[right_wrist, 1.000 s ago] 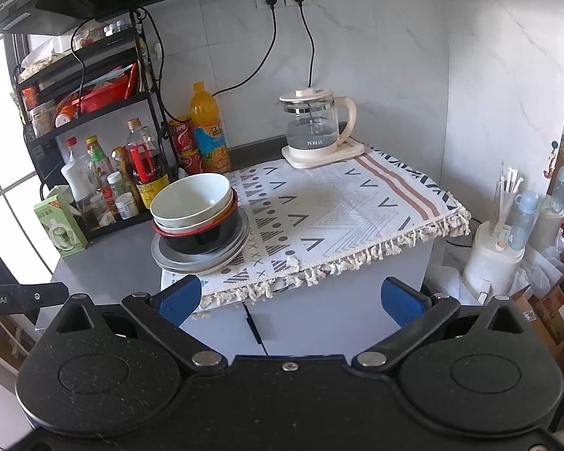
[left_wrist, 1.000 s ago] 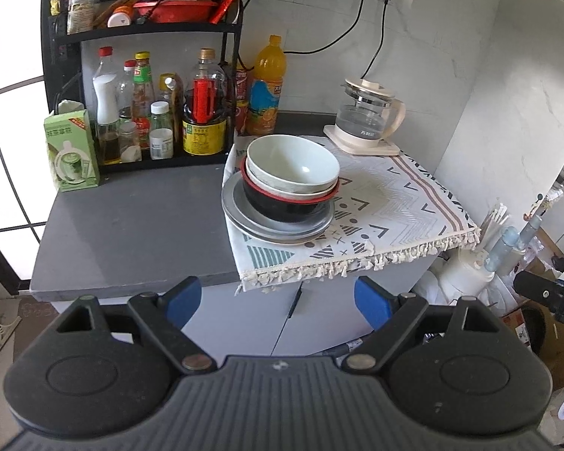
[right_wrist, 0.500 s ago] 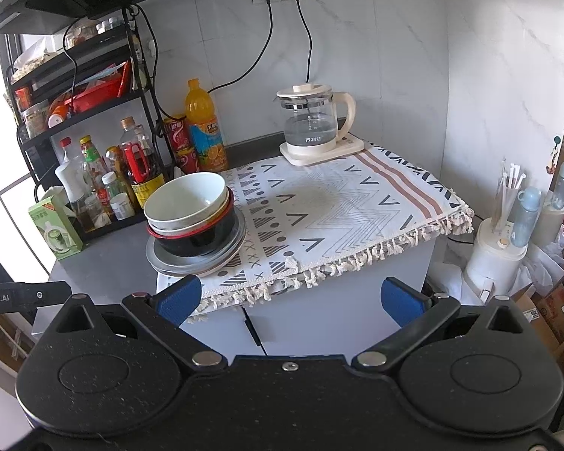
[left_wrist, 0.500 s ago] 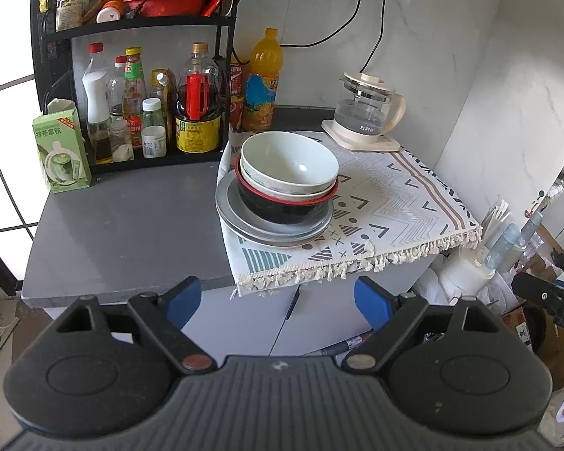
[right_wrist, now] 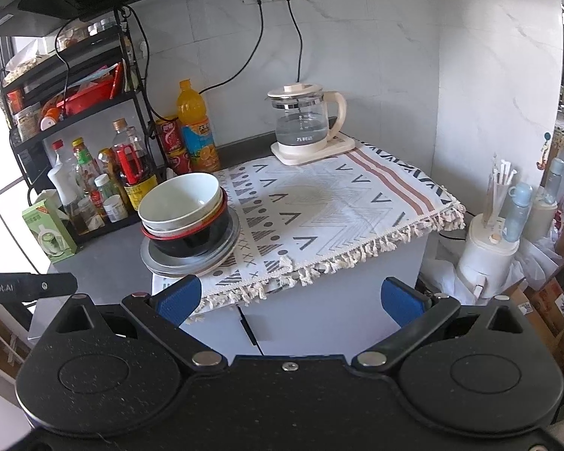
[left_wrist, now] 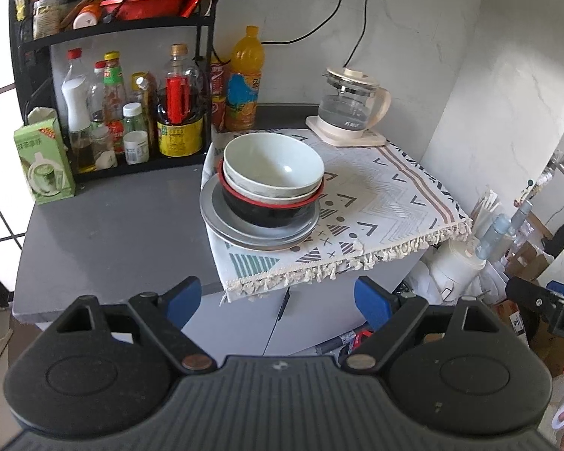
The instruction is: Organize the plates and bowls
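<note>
Both grippers are hovering in front of the counter, short of its near edge. The left gripper (left_wrist: 278, 302) is holding its blue fingers wide apart with nothing between them, and the right gripper (right_wrist: 287, 300) is doing the same.

The dishes are sitting in one stack at the left edge of the patterned cloth (left_wrist: 387, 195): a pale bowl (left_wrist: 273, 167) is nesting on top, inside a second pale one, which is sitting in a black bowl with a red rim (left_wrist: 270, 210), and grey plates (left_wrist: 222, 218) are lying underneath (how many plates, I cannot tell). The plates are slightly overhanging the cloth's left edge.

Left of the stack, the bare grey countertop (left_wrist: 112, 233) is offering open room up to the black rack of bottles (left_wrist: 131, 112) and a green carton (left_wrist: 45, 161). To the right, the cloth is lying free as far as the glass kettle (right_wrist: 304, 124) in the far corner. The cloth's fringe (right_wrist: 319, 267) is hanging over the near edge.
</note>
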Motion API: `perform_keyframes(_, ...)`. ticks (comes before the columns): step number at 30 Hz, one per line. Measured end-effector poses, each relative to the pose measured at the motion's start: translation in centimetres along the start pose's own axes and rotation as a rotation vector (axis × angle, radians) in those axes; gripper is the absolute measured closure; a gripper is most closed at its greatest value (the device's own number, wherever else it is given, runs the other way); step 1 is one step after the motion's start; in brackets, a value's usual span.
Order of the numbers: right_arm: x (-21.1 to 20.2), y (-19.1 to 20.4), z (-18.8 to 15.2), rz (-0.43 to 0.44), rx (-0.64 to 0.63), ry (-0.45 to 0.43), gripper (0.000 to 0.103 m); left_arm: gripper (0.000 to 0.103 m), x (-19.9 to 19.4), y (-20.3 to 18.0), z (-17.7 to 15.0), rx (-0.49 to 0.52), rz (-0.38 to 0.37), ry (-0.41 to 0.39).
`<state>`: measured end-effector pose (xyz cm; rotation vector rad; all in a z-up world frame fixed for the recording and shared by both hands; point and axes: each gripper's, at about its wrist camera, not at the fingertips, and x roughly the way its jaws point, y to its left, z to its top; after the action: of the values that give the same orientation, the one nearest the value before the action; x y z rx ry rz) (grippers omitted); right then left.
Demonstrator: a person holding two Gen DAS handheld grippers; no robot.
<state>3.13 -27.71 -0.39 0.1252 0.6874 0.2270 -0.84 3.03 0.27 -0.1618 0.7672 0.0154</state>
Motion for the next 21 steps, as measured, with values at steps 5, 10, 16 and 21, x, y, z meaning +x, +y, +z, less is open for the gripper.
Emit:
perform_keyframes(5, -0.3, 0.0, -0.1, -0.022, 0.005, -0.003, 0.0, 0.016, 0.1, 0.2, 0.1, 0.016, -0.012, 0.006)
perform_keyframes(10, -0.4, 0.2, -0.3, -0.033, -0.007, -0.004, 0.0, 0.016, -0.1, 0.5, 0.2, 0.03, -0.024, 0.0)
perform_keyframes(16, -0.4, 0.9, -0.4, -0.044, 0.011, -0.016, 0.0, 0.016, -0.4, 0.9, 0.3, 0.045, -0.036, -0.011)
perform_keyframes(21, -1.1, 1.5, -0.1, -0.055, 0.026, -0.051, 0.0, 0.016, -0.4, 0.8, 0.3, 0.114, -0.046, -0.011)
